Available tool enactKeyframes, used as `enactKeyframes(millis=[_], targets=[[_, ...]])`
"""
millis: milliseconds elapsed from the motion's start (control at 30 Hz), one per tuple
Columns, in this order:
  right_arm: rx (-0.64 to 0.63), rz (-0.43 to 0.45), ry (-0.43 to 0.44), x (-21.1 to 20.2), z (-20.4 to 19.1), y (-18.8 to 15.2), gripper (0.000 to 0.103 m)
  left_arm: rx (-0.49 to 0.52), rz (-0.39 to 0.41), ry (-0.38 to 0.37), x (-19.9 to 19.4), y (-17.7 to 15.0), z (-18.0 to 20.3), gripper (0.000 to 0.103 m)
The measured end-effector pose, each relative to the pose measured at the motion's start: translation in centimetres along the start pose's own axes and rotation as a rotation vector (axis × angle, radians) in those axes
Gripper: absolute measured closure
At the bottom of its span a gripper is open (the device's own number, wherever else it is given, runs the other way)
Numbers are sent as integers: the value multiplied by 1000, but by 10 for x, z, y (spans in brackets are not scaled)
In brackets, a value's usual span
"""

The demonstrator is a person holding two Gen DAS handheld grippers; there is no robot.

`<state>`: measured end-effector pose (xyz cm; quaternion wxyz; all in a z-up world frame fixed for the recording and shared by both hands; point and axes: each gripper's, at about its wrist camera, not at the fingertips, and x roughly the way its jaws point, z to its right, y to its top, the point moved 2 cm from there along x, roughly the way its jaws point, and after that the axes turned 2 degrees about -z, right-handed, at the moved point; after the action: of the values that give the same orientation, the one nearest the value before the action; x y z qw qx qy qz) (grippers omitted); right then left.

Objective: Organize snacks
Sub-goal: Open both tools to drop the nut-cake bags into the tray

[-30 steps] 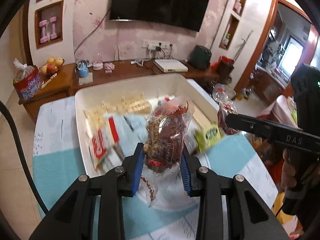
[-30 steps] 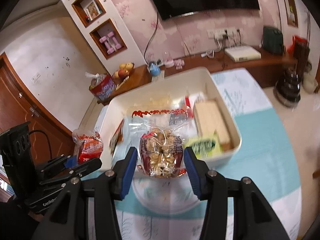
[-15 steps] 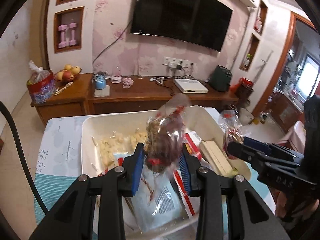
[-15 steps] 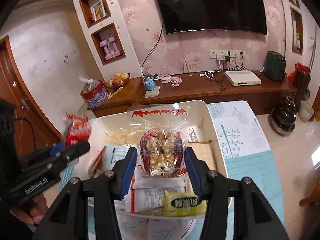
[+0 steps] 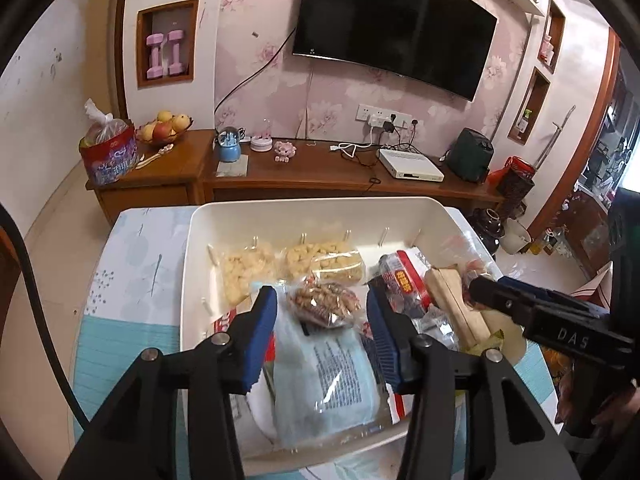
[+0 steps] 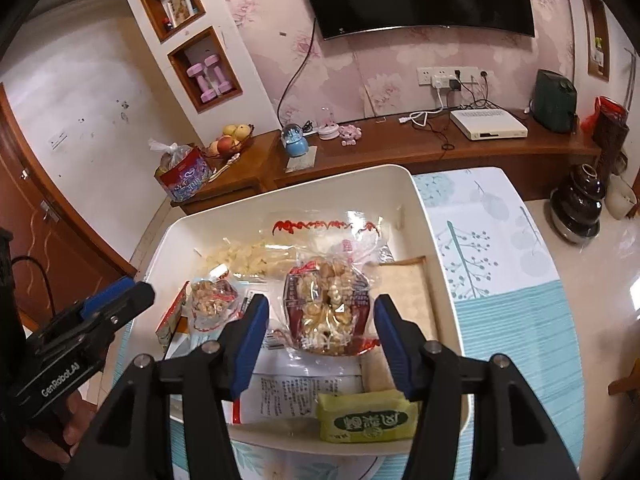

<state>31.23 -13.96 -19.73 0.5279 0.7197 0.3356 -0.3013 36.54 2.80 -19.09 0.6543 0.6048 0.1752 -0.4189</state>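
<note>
A cream bin (image 5: 320, 202) (image 6: 296, 188) on the table holds several snack packets. My left gripper (image 5: 320, 308) hangs over its near half, jaws opening. A small walnut bag (image 5: 324, 304) (image 6: 210, 294) lies between its pads on a pale blue packet (image 5: 324, 368), with a gap on each side. My right gripper (image 6: 321, 304) is over the bin's right half, jaws opening too. A larger walnut bag (image 6: 328, 312) sits between its blue pads, untouched by them. The left gripper (image 6: 100, 312) shows at the left of the right wrist view, the right gripper (image 5: 540, 320) at the right of the left wrist view.
Also in the bin: two bags of pale puffs (image 5: 248, 268), a red packet (image 5: 404, 280), a beige wafer block (image 6: 404, 292) and a yellow-green packet (image 6: 366, 416). A teal and white cloth (image 6: 500, 248) covers the table. A wooden TV bench (image 5: 320, 168) stands behind.
Both grippers came forward over the bin and sank toward it. Their jaws have widened, and both walnut bags now rest in the bin instead of being pinched.
</note>
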Motion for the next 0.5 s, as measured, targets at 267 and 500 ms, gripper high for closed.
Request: enactKeyframes(millis=[267,500], targets=[[45,19,-5,-24,-4,-6,32,28,-51,-40,-27,-11,3,45],[161,-43,-33,-50,-4,-41,31,46,-142,-122,-66,-30,12,39]])
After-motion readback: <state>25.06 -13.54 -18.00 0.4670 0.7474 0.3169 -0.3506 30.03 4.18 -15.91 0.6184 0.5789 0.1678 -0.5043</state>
